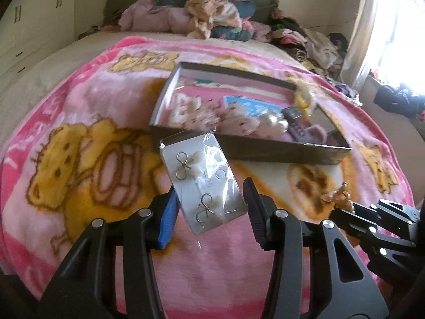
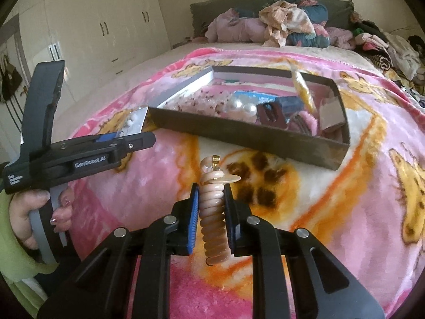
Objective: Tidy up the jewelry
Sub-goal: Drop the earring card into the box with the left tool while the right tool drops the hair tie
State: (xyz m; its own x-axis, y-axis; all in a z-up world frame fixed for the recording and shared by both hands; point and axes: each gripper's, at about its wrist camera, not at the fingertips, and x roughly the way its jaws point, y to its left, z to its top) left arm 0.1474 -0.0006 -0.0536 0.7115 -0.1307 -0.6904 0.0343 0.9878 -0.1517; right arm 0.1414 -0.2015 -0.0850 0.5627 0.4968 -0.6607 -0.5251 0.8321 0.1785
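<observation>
Left tongs [image 1: 211,207] stand apart on either side of an earring card [image 1: 203,180] in clear wrap, which lies on the pink blanket [image 1: 79,122] with its far end against the shallow box [image 1: 265,151] of jewelry.

From the right wrist, the right tongs [image 2: 211,207] are clamped on a coiled beige hair tie [image 2: 213,218] above the blanket, near the box's front wall.
</observation>
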